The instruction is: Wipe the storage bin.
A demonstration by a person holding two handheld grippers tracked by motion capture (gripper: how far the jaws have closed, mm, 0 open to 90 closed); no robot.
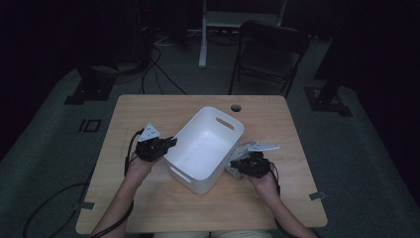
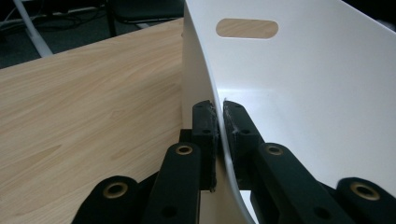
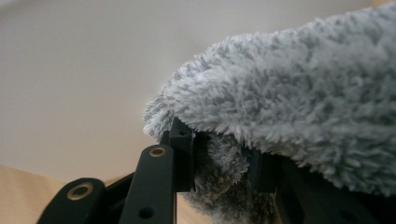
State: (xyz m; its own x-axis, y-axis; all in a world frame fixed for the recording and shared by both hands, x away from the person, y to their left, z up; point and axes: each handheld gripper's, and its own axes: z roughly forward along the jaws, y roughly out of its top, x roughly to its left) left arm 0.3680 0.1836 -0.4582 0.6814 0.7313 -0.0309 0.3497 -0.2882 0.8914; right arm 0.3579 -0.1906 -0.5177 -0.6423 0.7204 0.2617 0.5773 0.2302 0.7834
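- Nearest to us, two forearms come in over the front edge of the light wooden counter [image 1: 148,208], each hand carrying a black two-jaw gripper.
- Our left gripper [image 1: 168,144] is clamped on the near long wall of the white rectangular plastic bin [image 1: 205,148]. In the left gripper view the thin white wall runs straight up between the jaws, one pad [image 2: 204,122] on the outside, the other on the inside, both pressed tight against it [image 2: 299,93].
- Our right gripper [image 1: 236,166] is closed on a grey fluffy cloth [image 1: 237,154]. In the right gripper view a tuft of the pile [image 3: 224,172] is pinched between the jaws, and the rest of the cloth [image 3: 289,102] drapes over and beyond the gripper's tips.
- That cloth sits just ahead of the right gripper, bunched against the bin's outer wall on the side away from the left gripper; we cannot tell whether it touches the counter.
- The bin lies between the two grippers, set at an angle to the counter's edges, with slot handles in its short ends. One slot [image 2: 247,29] shows ahead of the left gripper, at the far end.
- Beyond the bin there is a round hole [image 1: 236,107] in the counter near its far edge.
- Farther off, past the counter, a dark folding chair [image 1: 270,54] stands on the grey floor, with a white stand leg [image 1: 203,34] to its left and cables [image 1: 148,69] trailing across the floor.
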